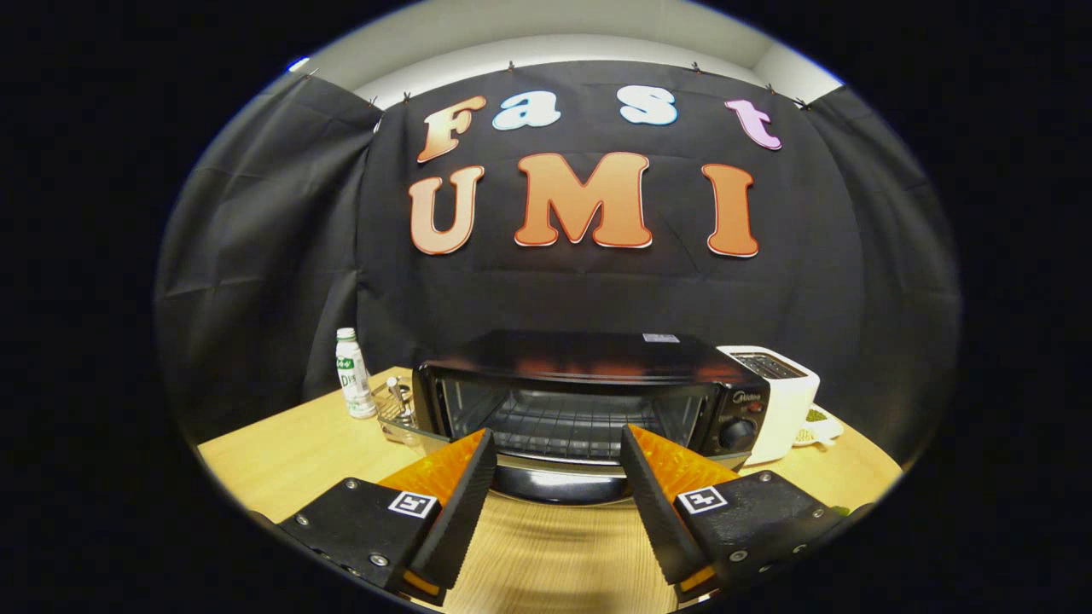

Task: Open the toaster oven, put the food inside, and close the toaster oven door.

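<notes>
Toward the desk's (290, 452) back left edge you have a white plastic bottle (351, 373) with a green label, standing upright. Just right of it a small wire rack (394, 402) of thin metal sits touching the toaster oven's left side. The toaster oven (589, 396) itself, a glossy black box, stands mid-desk; its glass door (554, 479) hangs fully open and flat, baring the wire shelf inside. Your gripper (559, 443) hovers just before that door, its ribbed orange-and-black fingers (461, 473) spread wide apart, holding nothing. Right of the oven, touching it, stands a white pop-up toaster (785, 396). Beyond, near the desk's right edge, lies a small white dish (819, 426), its contents too small to tell.
</notes>
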A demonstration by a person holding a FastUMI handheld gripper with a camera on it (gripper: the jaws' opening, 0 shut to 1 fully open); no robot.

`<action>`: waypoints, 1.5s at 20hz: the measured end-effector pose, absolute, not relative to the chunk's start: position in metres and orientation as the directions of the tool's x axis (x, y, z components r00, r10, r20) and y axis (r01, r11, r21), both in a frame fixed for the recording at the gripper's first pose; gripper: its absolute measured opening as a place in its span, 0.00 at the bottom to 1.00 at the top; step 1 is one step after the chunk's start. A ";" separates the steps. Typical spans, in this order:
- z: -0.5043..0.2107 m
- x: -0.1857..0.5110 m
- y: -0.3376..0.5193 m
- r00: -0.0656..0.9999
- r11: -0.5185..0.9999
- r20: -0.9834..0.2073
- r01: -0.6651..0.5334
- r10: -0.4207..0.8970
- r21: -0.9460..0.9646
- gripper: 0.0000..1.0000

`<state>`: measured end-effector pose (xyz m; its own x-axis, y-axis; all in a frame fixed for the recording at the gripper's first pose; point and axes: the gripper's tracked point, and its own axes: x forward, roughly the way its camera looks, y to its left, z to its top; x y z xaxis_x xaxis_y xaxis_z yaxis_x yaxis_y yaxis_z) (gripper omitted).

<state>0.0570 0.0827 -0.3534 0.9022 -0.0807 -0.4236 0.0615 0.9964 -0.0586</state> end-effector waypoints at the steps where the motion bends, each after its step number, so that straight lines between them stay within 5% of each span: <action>1: -0.360 0.047 0.087 0.893 0.997 -0.445 0.044 -0.067 -0.061 0.87; 12: -0.442 -0.032 0.099 0.733 0.990 -0.678 0.056 0.049 0.131 0.88; 18: -0.446 -0.045 0.090 0.721 0.983 -0.690 0.066 0.072 0.172 0.85; 30: -0.315 -0.060 -0.047 0.753 0.989 -0.658 0.109 -0.019 0.096 0.86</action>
